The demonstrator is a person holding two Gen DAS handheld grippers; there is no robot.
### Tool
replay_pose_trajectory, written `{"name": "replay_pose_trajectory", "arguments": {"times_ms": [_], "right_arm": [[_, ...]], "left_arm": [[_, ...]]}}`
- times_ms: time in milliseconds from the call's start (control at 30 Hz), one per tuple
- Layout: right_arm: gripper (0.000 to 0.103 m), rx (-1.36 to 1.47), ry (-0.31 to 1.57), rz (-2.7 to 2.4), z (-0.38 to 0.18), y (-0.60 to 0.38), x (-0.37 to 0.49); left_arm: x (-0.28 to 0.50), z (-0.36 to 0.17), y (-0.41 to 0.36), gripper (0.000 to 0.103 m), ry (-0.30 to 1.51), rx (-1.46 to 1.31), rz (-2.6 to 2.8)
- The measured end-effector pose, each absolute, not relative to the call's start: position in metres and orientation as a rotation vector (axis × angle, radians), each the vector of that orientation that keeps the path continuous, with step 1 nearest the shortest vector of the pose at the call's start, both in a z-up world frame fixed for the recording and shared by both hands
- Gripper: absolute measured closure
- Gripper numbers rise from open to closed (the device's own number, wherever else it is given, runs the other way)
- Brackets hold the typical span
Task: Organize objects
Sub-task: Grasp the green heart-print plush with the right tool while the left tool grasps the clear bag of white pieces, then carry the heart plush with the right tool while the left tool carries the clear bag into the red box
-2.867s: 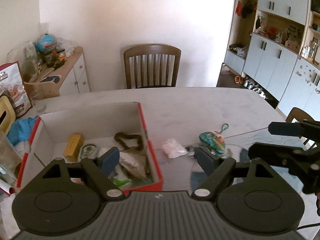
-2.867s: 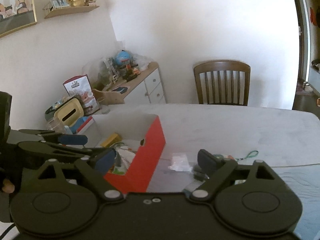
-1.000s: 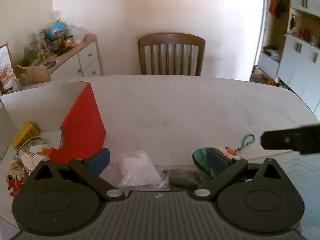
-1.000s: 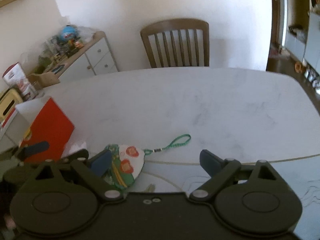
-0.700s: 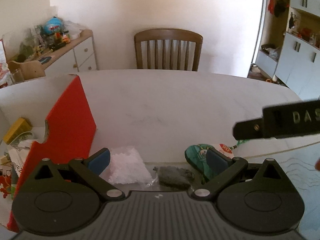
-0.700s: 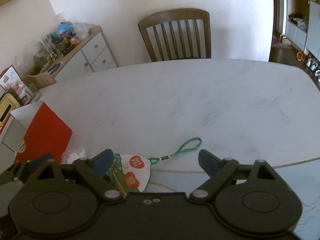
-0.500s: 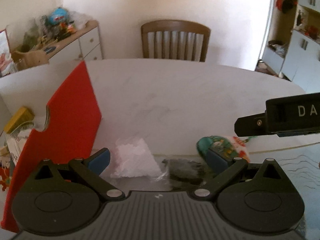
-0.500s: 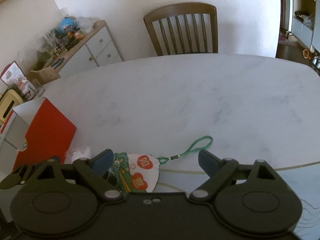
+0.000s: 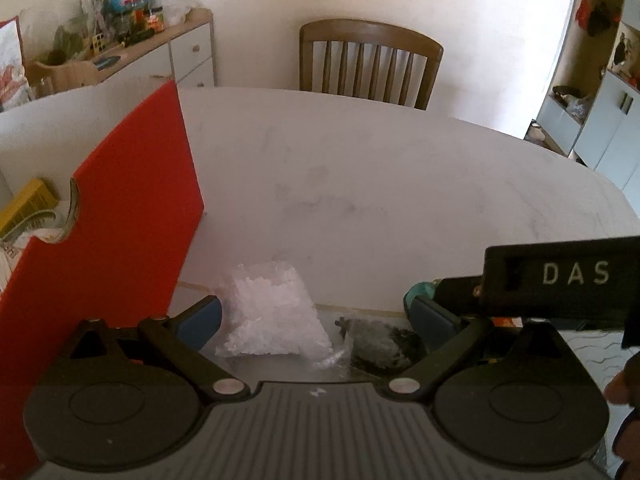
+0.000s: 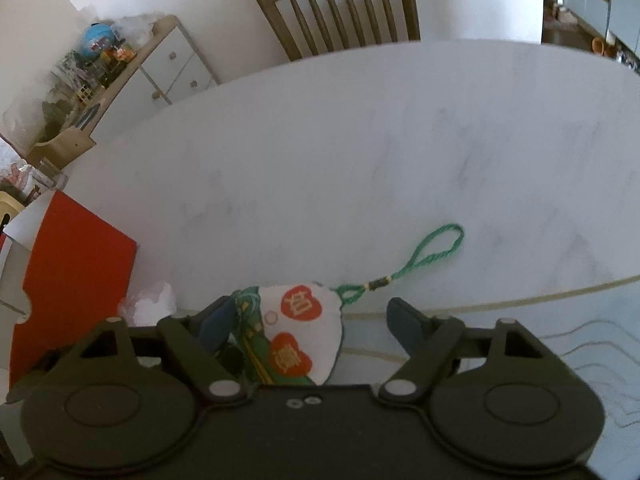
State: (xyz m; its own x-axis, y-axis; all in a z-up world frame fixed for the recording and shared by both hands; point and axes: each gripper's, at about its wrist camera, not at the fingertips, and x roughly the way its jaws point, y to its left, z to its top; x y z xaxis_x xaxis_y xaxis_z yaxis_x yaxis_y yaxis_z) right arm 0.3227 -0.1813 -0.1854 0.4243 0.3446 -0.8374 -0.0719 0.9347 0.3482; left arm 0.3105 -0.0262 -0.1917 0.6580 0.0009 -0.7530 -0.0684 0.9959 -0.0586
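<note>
Left gripper (image 9: 316, 318) fingers (image 9: 199, 322) stand wide apart, nothing pinched; a white crumpled bag (image 9: 272, 312) and a dark bundle (image 9: 380, 342) lie on the table (image 9: 360, 184) between them. Landmark: red box (image 9: 108, 216). The white bag sits just right of the box wall, the dark bundle right of the bag. Right gripper (image 10: 310, 326) jaws are closing; the embroidered pouch (image 10: 296, 336) lies between them beside the left pad, the right pad apart from it. Its green cord (image 10: 420, 258) trails away from the box. 1 wooden chair (image 9: 370, 64) stands beyond the table.
</note>
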Motion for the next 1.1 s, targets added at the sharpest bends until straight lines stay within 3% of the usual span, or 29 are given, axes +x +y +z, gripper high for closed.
{"name": "replay_pose_trajectory", "arguments": {"times_ms": [33,200,500,700,800,867,933,1100], "right_arm": [[0.025,0.288,1.114,0.264,-0.186,-0.181,0.323],[0.053,0.357,1.122,0.291,-0.186,-0.182,0.323],[0.058,0.418,1.079,0.238,-0.180,-0.218,0.318],[0.058,0.431,1.072,0.217,-0.180,-0.246,0.315],[0.058,0.440,1.068,0.219,-0.181,-0.250,0.312],[0.058,0.435,1.061,0.222,-0.180,-0.250,0.310],[0.058,0.426,1.056,0.227,-0.180,-0.249,0.308],[0.058,0.412,1.044,0.230,-0.177,-0.250,0.302]], "left_arm": [[0.310,-0.192,-0.026,0.002,0.854,-0.089,0.039],[0.311,-0.195,-0.021,0.003,0.870,-0.129,0.031],[0.315,-0.195,-0.017,0.004,0.875,-0.157,0.014],[0.323,-0.196,-0.015,0.021,0.890,-0.186,0.043],[0.324,-0.194,-0.016,0.040,0.889,-0.187,0.048],[0.325,-0.192,-0.017,0.046,0.895,-0.188,0.045],[0.325,-0.190,-0.018,0.062,0.894,-0.182,0.049],[0.325,-0.186,-0.021,0.065,0.903,-0.163,0.034]]}}
